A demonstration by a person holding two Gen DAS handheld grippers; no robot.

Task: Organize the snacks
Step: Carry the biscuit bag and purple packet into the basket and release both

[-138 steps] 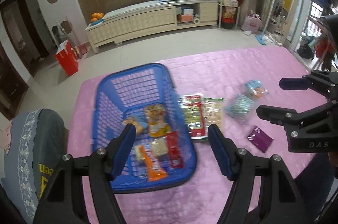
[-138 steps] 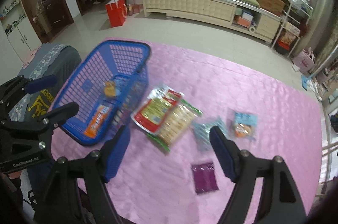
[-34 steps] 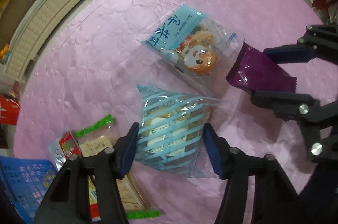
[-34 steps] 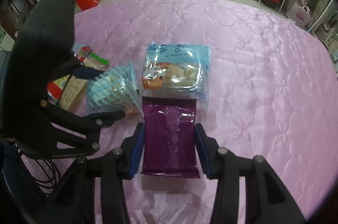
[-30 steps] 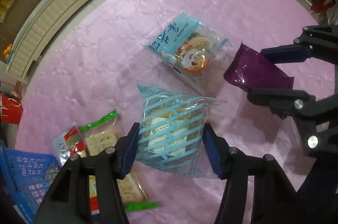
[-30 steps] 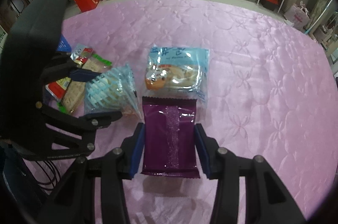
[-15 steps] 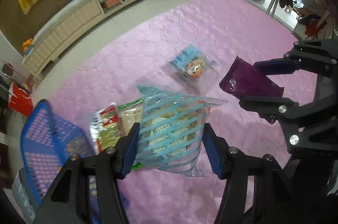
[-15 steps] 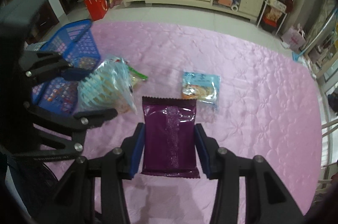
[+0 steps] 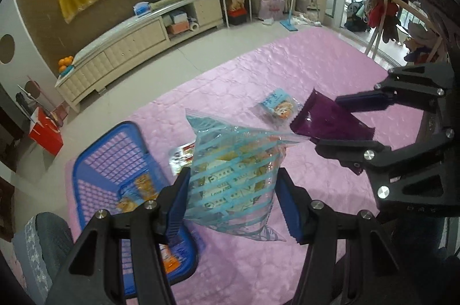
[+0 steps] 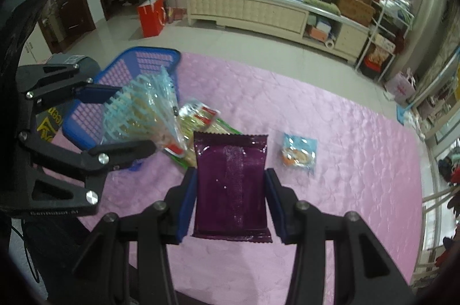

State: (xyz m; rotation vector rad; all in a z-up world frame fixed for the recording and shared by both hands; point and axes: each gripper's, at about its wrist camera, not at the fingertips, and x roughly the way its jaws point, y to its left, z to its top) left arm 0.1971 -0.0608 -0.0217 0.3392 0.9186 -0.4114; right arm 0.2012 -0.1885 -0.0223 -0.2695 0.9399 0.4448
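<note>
Left gripper (image 9: 231,203): closed about halfway, both blue pads pressed against the sides of the striped bag, held clear of the cloth.
Striped bag (image 9: 235,175): clear plastic with light-blue stripes, small snacks inside; clamped between the left gripper's fingers, its top corner sticking up and away from them.
Right gripper (image 10: 231,203): closed about halfway, pads squeezing both long edges of the purple packet, raised above the cloth.
Purple packet (image 10: 231,184): flat, dark purple foil with crimped ends; upright between the right gripper's fingers, upper end past the fingertips.
Blue basket (image 9: 95,158): plastic mesh, below and to the left of the left gripper; several orange and yellow packets lying on its floor; partly hidden behind the left finger.
Flat packets (image 10: 201,115): red, green and pale wrappers lying on the cloth just beside the basket, ahead of the right gripper and partly covered by the purple packet and the striped bag.
Light-blue pouch (image 10: 299,152): cartoon print, lying alone on the cloth ahead and slightly right of the right gripper, apart from the other packets.
Pink cloth (image 10: 345,161): quilted, spread under both grippers and under the basket.
Low cabinet (image 10: 258,11): cream-coloured, well beyond the cloth against the far wall, oranges at its left end.
</note>
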